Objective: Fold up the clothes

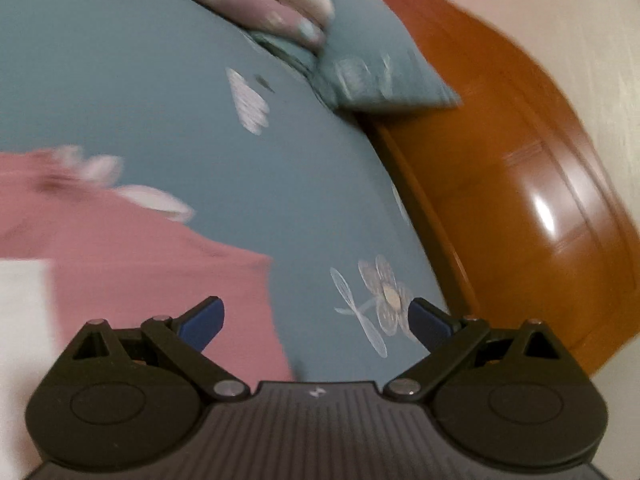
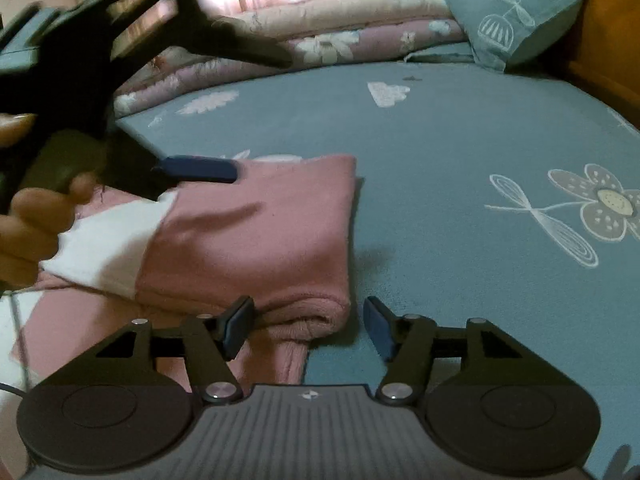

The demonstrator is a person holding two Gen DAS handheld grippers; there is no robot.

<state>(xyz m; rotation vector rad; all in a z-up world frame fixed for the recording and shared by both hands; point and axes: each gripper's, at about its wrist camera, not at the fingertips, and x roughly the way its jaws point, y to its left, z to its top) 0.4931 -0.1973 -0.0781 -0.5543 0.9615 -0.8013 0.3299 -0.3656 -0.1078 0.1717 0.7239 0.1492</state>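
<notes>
Seen from the right wrist camera, a person's hand at nine o'clock grips the left gripper, whose dark blue fingers reach in over the far edge of the folded pink garment; whether its fingers are apart cannot be told from there, but the left wrist view shows them spread wide with nothing between them, above the blue flowered bedsheet. The pink garment lies at the centre-left of the bed, folded over itself, with a white sleeve section at its nine o'clock side. At six o'clock the right gripper sits low over the near folded corner of the garment; its fingers stand apart, the fold lying between them, the left pad close beside the cloth and the right pad clear of it. At one o'clock a blue pillow leans against stacked floral quilts, with the wooden bed frame at three o'clock.
</notes>
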